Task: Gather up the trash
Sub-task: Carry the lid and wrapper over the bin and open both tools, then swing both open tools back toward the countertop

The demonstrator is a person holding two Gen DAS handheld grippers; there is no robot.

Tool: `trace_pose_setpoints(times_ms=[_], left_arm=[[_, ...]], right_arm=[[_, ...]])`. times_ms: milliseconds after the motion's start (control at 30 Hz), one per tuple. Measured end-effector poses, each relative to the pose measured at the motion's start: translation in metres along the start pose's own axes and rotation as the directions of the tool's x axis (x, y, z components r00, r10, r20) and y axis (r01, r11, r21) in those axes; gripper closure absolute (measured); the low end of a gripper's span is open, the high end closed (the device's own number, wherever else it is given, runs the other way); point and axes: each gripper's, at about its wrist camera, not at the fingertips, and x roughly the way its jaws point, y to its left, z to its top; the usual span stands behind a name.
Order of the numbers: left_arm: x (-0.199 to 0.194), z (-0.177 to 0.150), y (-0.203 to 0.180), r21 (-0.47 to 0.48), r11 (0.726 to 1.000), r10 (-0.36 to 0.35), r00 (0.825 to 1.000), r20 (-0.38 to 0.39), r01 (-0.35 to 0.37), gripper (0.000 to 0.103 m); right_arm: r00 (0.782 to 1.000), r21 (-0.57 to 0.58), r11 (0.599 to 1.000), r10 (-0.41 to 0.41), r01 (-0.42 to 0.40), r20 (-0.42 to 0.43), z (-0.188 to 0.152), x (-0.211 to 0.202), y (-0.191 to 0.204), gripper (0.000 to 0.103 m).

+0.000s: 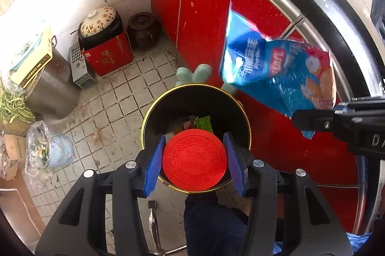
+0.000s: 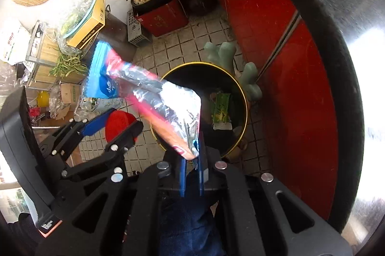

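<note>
Two grippers over the black bin (image 1: 154,116) — your left gripper (image 1: 195,161) clamps a red cap (image 1: 194,161), your right gripper (image 2: 192,159) pinches a snack bag (image 2: 154,97); only the right view shows its foil lining.

Both wrists overhead, shared bin (image 1: 196,111)

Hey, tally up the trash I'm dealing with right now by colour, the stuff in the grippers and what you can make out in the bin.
Red: 1, the cap in the left gripper
Blue: 1, the snack bag pinched by the right gripper
Green: 1, the wrapper inside the black bin
Total: 3; other scraps in the bin are too dark to count.
</note>
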Motion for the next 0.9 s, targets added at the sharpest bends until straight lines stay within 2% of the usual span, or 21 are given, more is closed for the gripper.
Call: trace_pose_setpoints(times_ms=[67, 100, 133, 167, 233, 367, 467, 600, 667, 767, 800, 900], left_arm=[[0.002, -0.001, 0.001, 0.009, 1.000, -0.008, 1.000, -0.001, 0.008, 0.050], [0.002, -0.002, 0.001, 0.017, 1.000, 0.001, 1.000, 0.002, -0.001, 0.042], [0.002, -0.002, 0.001, 0.023, 1.000, 0.005, 1.000, 0.004, -0.005, 0.033], [0.002, -0.002, 0.002, 0.026, 1.000, 0.001, 1.000, 0.005, -0.001, 0.030], [0.000, -0.003, 0.002, 0.033, 0.999, -0.007, 1.000, 0.015, 0.007, 0.024], [-0.006, -0.002, 0.003, 0.039, 0.999, -0.002, 1.000, 0.023, 0.001, 0.023], [-0.018, 0.001, 0.000, 0.032, 0.999, -0.003, 0.999, 0.045, 0.001, 0.016], [-0.043, 0.012, -0.018, 0.064, 0.998, 0.001, 0.996, 0.088, -0.006, 0.009], [-0.056, 0.020, -0.037, 0.097, 0.995, -0.007, 0.994, 0.105, -0.003, 0.009], [-0.076, 0.034, -0.080, 0.199, 0.979, -0.067, 0.988, 0.141, 0.038, 0.009], [-0.084, 0.038, -0.103, 0.256, 0.965, -0.101, 0.983, 0.154, 0.059, 0.009], [-0.099, 0.046, -0.163, 0.407, 0.908, -0.184, 0.969, 0.163, 0.104, 0.009]], right_arm=[[1.000, 0.001, 1.000, 0.003, -0.003, -0.013, -0.001, 0.001, -0.004, 0.096], [1.000, -0.001, 1.000, 0.002, -0.002, -0.014, -0.002, -0.001, -0.006, 0.095], [1.000, -0.003, 1.000, 0.000, 0.000, -0.013, -0.001, 0.000, -0.006, 0.087], [1.000, -0.001, 1.000, 0.002, -0.002, -0.018, 0.000, 0.002, -0.005, 0.067], [1.000, 0.004, 1.000, -0.008, 0.008, 0.001, 0.001, -0.001, -0.005, 0.050], [1.000, 0.002, 1.000, -0.002, 0.002, 0.015, -0.003, -0.010, -0.005, 0.048], [0.999, 0.005, 1.000, 0.016, -0.017, 0.039, -0.007, -0.027, -0.007, 0.042], [0.991, 0.022, 0.999, 0.025, -0.028, 0.132, -0.021, -0.074, -0.022, 0.036], [0.978, 0.055, 0.998, -0.001, -0.011, 0.211, -0.037, -0.111, -0.041, 0.034], [0.943, 0.141, 0.989, -0.078, 0.033, 0.325, -0.069, -0.164, -0.079, 0.033], [0.930, 0.173, 0.984, -0.106, 0.047, 0.353, -0.079, -0.177, -0.090, 0.032], [0.865, 0.335, 0.938, -0.243, 0.093, 0.440, -0.130, -0.230, -0.143, 0.031]])
